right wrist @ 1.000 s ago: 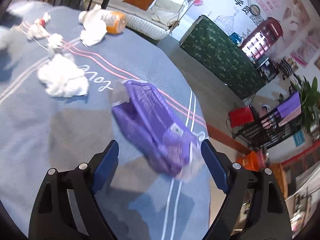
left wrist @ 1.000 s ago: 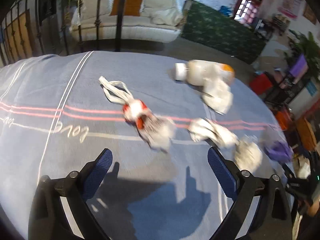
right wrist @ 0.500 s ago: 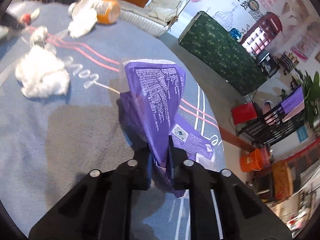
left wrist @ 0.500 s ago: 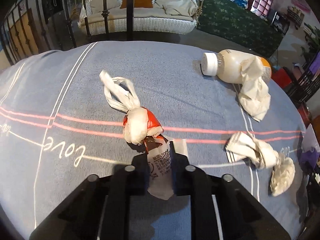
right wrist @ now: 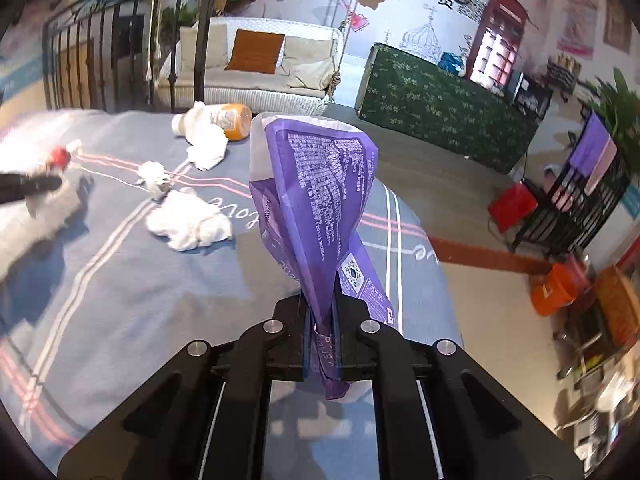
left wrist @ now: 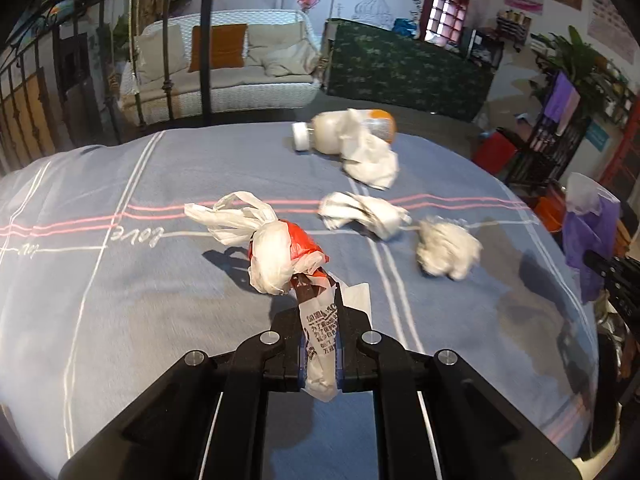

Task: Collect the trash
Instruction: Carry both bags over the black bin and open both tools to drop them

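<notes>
Two pieces of litter come up off a blue striped bedspread at once: the left hand-held gripper, its jaws having just been closing, is clamped tight on the printed tail of a knotted white plastic bag with something red inside, while the right hand-held gripper is pinched down to almost nothing on the lower end of a purple wrapper, which stands up tall in front of its camera. Doing this step well looks like a matter of keeping both grips firm and lifting evenly, since each piece is held only by a thin edge of film that could slide out or tear; the white bag's heavier knotted end hangs beyond the jaws and could swing. Carrying both clear of the bed before turning toward wherever the trash is being gathered seems wise; no bin can be made out here for certain. More litter waits on the bedspread: a plastic bottle lying on its side with a crumpled tissue draped over it, a twisted wad of paper, and a balled-up tissue near the right-hand edge.
</notes>
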The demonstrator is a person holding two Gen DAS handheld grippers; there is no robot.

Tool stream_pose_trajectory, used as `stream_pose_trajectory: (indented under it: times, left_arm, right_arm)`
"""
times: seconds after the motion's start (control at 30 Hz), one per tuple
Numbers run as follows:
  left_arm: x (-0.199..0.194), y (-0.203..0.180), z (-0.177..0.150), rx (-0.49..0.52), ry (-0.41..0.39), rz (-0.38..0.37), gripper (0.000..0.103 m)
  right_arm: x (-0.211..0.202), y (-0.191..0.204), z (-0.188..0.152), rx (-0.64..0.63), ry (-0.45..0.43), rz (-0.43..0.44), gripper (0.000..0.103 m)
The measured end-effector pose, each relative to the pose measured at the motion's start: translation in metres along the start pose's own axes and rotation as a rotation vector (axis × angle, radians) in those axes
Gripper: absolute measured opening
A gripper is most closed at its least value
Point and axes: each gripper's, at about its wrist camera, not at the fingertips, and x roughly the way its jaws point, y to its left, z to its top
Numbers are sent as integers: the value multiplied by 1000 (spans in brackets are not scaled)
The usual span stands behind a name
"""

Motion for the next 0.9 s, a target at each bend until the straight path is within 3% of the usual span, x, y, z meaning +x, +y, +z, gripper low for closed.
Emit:
stream_pose_trajectory:
  times: [0.47,0.9]
  left_arm:
    - [-58,-78,-64,108,-34,-97,10]
    - [-76,-149,-104,210,-40,-205,10]
  right_arm:
    - [-76,1,-59,153,-31,87,9]
    - [-133,-18,-120,300,-49,56,9]
